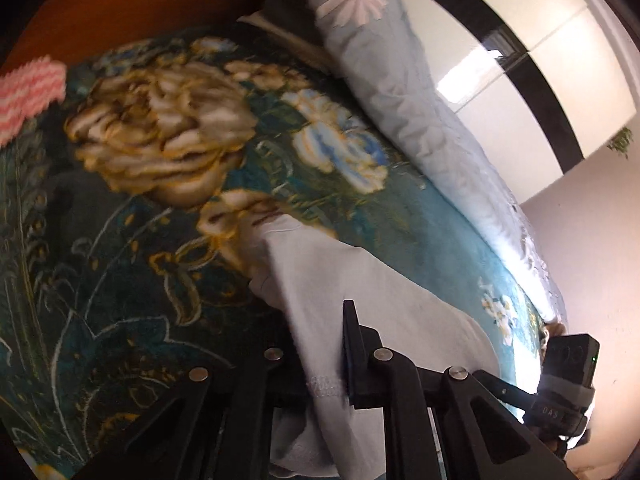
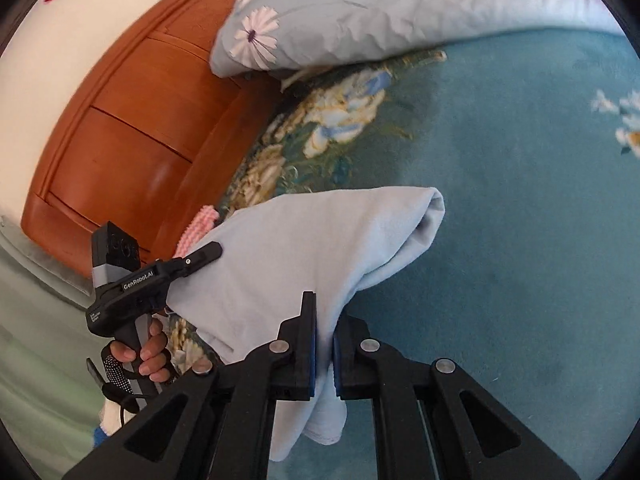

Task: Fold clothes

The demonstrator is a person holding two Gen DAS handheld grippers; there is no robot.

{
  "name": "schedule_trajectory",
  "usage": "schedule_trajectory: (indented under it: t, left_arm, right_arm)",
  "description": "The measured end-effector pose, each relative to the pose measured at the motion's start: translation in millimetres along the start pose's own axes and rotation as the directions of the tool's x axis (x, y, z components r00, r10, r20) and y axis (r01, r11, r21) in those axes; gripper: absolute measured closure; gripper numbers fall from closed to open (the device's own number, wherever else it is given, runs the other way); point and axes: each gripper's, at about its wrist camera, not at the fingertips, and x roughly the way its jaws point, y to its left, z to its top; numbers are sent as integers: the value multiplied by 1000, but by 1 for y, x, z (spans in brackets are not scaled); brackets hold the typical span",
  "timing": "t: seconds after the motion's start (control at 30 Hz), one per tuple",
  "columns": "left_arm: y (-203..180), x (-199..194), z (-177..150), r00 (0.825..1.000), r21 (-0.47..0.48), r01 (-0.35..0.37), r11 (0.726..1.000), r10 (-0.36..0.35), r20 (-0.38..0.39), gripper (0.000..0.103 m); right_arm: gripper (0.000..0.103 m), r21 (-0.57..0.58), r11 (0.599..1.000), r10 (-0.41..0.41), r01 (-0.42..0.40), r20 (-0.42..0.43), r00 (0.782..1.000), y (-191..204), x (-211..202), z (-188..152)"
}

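Plush teal floral blanket (image 2: 520, 220) covers the bed; above it, one soft pale-blue garment (image 2: 320, 240) hangs pinched between both grippers, left (image 1: 320, 360) and right (image 2: 324, 344), fingers clamped on cloth.

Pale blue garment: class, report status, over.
Both hand-held grippers, left and right, shut on pale blue garment. Lifted over teal blanket. Nothing in the way.

A teal floral blanket (image 2: 500, 208) covers the bed before an orange-brown wooden headboard (image 2: 132, 128) and white wall (image 2: 80, 40).
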Motion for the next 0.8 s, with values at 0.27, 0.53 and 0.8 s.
schedule_trajectory:
  t: [0.27, 0.53, 0.8]
  left_arm:
    - [24, 3, -18, 1000, -61, 2, 998, -4, -27, 80]
    - [-28, -60, -26, 982, 118, -162, 980, 147, 120, 52]
    - [-52, -15, -51, 983, 215, -182, 960, 180, 28, 49]
  right_arm:
    - [94, 2, 999, -40, 40, -34, 999, -18, 10, -17]
    - [80, -184, 950, -233, 252, 122, 965, 21, -37, -15]
    - [80, -339, 924, -177, 176, 26, 984, 71, 13, -33]
